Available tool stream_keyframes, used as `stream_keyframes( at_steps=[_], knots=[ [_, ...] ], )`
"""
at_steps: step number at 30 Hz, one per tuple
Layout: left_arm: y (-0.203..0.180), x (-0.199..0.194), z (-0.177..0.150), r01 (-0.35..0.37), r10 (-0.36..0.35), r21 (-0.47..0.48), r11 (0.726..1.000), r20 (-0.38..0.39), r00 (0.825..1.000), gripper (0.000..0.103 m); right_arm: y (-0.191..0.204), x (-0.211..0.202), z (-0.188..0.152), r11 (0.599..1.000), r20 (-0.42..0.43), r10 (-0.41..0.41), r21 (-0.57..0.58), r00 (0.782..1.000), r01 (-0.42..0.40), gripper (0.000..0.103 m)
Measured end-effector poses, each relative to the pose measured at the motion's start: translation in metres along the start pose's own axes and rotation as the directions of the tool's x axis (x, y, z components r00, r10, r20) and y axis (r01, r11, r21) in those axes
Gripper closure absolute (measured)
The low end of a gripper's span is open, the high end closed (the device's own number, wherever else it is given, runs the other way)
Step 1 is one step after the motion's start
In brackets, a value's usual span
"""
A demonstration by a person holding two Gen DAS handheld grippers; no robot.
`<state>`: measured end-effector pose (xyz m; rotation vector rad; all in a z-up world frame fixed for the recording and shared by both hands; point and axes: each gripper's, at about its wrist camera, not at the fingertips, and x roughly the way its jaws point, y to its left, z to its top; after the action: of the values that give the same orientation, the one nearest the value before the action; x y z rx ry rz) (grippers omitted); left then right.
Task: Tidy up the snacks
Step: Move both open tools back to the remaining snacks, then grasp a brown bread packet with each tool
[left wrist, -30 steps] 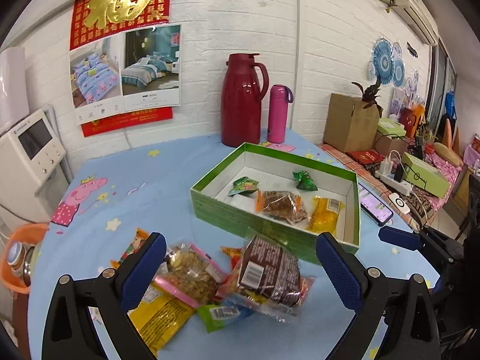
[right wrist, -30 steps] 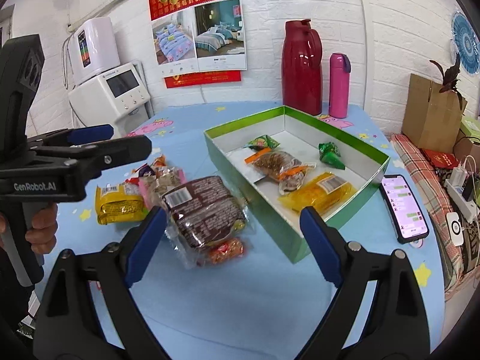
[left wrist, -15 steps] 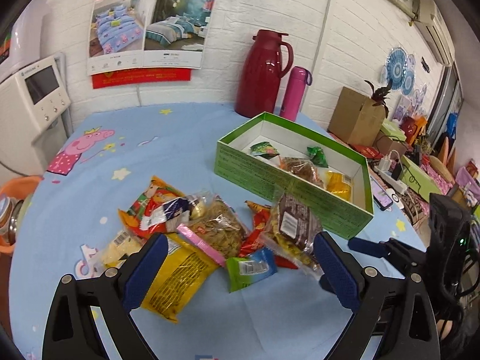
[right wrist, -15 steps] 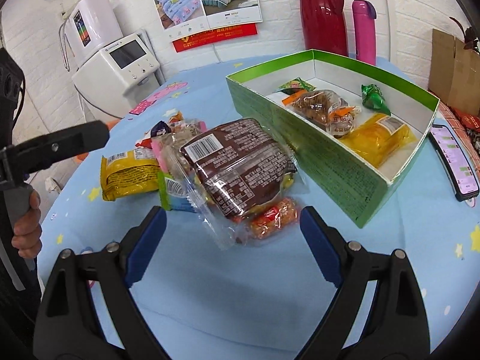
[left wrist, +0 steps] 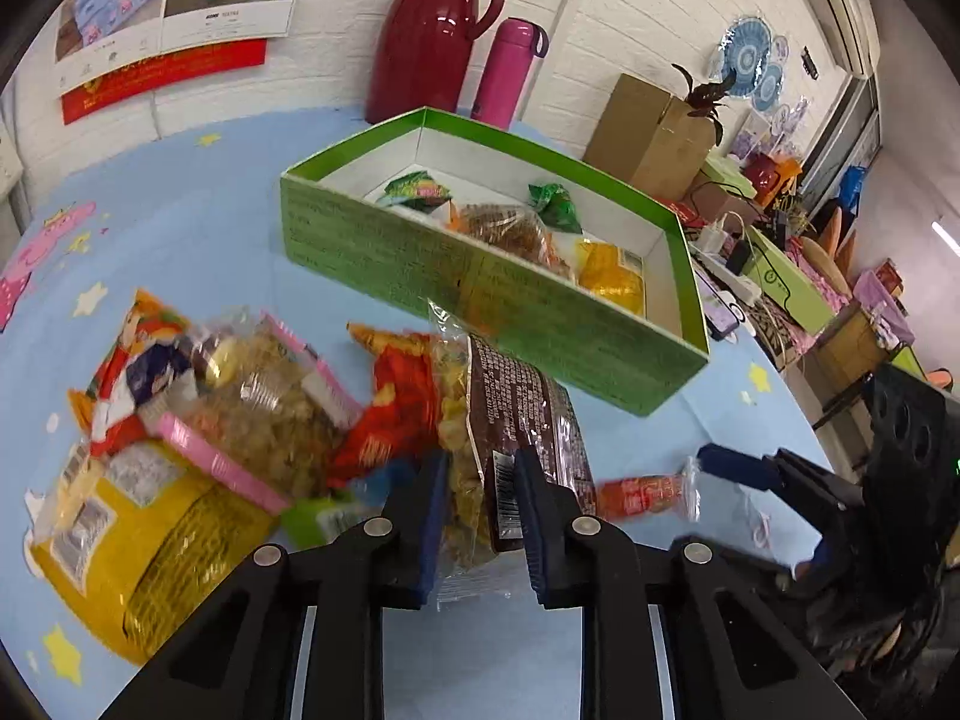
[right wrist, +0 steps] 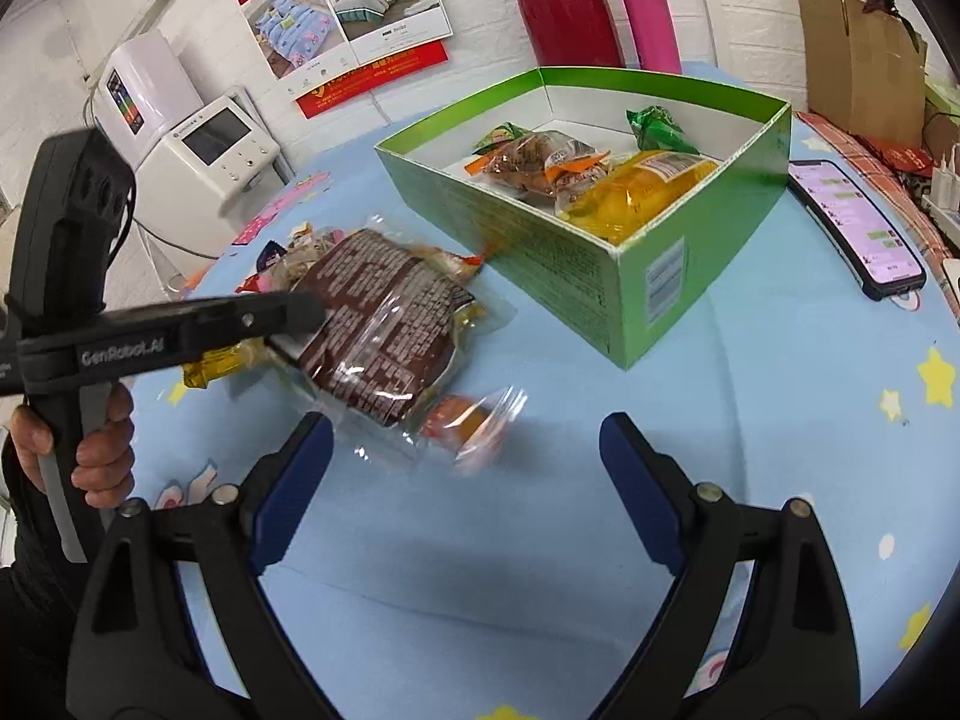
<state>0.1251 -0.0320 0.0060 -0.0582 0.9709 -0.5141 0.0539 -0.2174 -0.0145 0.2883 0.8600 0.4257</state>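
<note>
A green box (left wrist: 480,276) (right wrist: 630,264) holds several snack packs on the blue tablecloth. My left gripper (left wrist: 477,498) is shut on the near edge of a brown-labelled clear snack bag (left wrist: 516,420) (right wrist: 378,324), which lies in front of the box. In the right wrist view the left gripper (right wrist: 300,324) reaches in from the left onto that bag. A small orange snack (right wrist: 462,420) (left wrist: 642,495) lies just right of the bag. My right gripper (right wrist: 465,480) stands open, a little short of the orange snack.
A heap of loose snacks (left wrist: 198,420) lies left of the brown bag. A red flask (left wrist: 432,30) and pink bottle (left wrist: 510,66) stand behind the box. A phone (right wrist: 852,222) lies right of the box. A hand (right wrist: 90,444) holds the left gripper's handle.
My left gripper has moved down to the brown bag and gone from open to shut on its edge. The right gripper has drawn nearer the table and stays open.
</note>
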Motion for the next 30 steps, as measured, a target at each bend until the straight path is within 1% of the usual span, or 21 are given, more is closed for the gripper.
stream_keyframes(
  at_steps=[2,3,4,8,9,10,12,13,16,17,18,20,22,23,25,26,27,29,30],
  knots=[
    [0.009,-0.01,-0.021,0.02,-0.021,-0.032,0.999,-0.023,1.0,0.081,-0.001,-0.001,-0.004,0.999,-0.012,0.047,0.02,0.999,-0.047,0.012],
    [0.013,-0.014,-0.031,0.01,-0.012,-0.049,0.999,-0.028,1.0,0.081,-0.001,0.0,-0.006,0.997,-0.02,0.073,0.031,0.997,-0.072,0.012],
    [0.018,-0.019,-0.042,-0.002,0.0,-0.068,0.998,-0.027,1.0,0.081,0.001,0.001,-0.008,0.995,-0.026,0.097,0.037,0.995,-0.096,0.012],
    [0.033,-0.036,-0.076,0.007,-0.009,-0.144,0.99,-0.012,1.0,0.078,0.013,0.01,-0.011,0.987,-0.054,0.162,0.02,0.985,-0.161,0.016],
    [0.034,-0.039,-0.081,0.024,-0.026,-0.158,0.987,-0.01,1.0,0.073,0.014,0.013,-0.01,0.985,-0.064,0.172,0.02,0.983,-0.171,0.017],
    [0.035,-0.041,-0.085,0.042,-0.043,-0.176,0.984,-0.005,0.999,0.061,0.016,0.016,-0.01,0.984,-0.074,0.18,0.022,0.981,-0.179,0.019],
    [0.036,-0.04,-0.089,0.071,-0.07,-0.198,0.978,0.009,0.997,0.046,0.021,0.015,-0.009,0.985,-0.079,0.174,0.013,0.982,-0.174,0.025],
    [0.035,-0.039,-0.09,0.081,-0.079,-0.197,0.977,0.016,0.997,0.046,0.022,0.011,-0.01,0.984,-0.079,0.178,0.012,0.981,-0.178,0.028],
    [0.031,-0.03,-0.089,0.093,-0.095,-0.177,0.98,-0.003,0.995,0.046,0.021,-0.003,-0.016,0.981,-0.088,0.194,0.043,0.977,-0.191,0.029],
    [0.027,-0.025,-0.087,0.099,-0.103,-0.173,0.98,-0.013,0.995,0.046,0.021,-0.009,-0.02,0.979,-0.091,0.2,0.05,0.976,-0.196,0.031],
    [0.026,-0.021,-0.085,0.105,-0.11,-0.17,0.98,-0.022,0.994,0.046,0.021,-0.014,-0.025,0.975,-0.096,0.217,0.064,0.971,-0.211,0.033],
    [0.024,-0.017,-0.083,0.121,-0.127,-0.163,0.979,-0.028,0.992,0.046,0.021,-0.017,-0.035,0.958,-0.12,0.276,0.112,0.954,-0.263,0.041],
    [0.022,-0.014,-0.081,0.128,-0.135,-0.152,0.98,-0.037,0.99,0.046,0.022,-0.01,-0.043,0.945,-0.163,0.316,0.14,0.935,-0.295,0.046],
    [0.022,-0.013,-0.08,0.128,-0.135,-0.146,0.981,-0.041,0.99,0.046,0.023,-0.004,-0.045,0.945,-0.181,0.317,0.147,0.931,-0.293,0.05],
    [0.021,-0.013,-0.08,0.12,-0.127,-0.136,0.983,-0.041,0.991,0.047,0.018,0.01,-0.047,0.951,-0.199,0.293,0.164,0.935,-0.263,0.052],
    [0.021,-0.013,-0.08,0.123,-0.129,-0.135,0.983,-0.042,0.991,0.047,0.015,0.014,-0.046,0.945,-0.189,0.304,0.185,0.934,-0.271,0.056],
    [0.021,-0.012,-0.079,0.123,-0.13,-0.139,0.983,-0.042,0.991,0.047,0.012,0.018,-0.044,0.935,-0.181,0.324,0.209,0.929,-0.285,0.057],
    [0.024,-0.008,-0.076,0.125,-0.133,-0.154,0.98,-0.044,0.99,0.047,0.009,0.024,-0.04,0.926,-0.161,0.337,0.233,0.928,-0.296,0.057],
    [0.026,-0.005,-0.075,0.127,-0.136,-0.157,0.979,-0.047,0.99,0.051,0.009,0.027,-0.038,0.924,-0.153,0.341,0.236,0.927,-0.301,0.057]
  ],
)
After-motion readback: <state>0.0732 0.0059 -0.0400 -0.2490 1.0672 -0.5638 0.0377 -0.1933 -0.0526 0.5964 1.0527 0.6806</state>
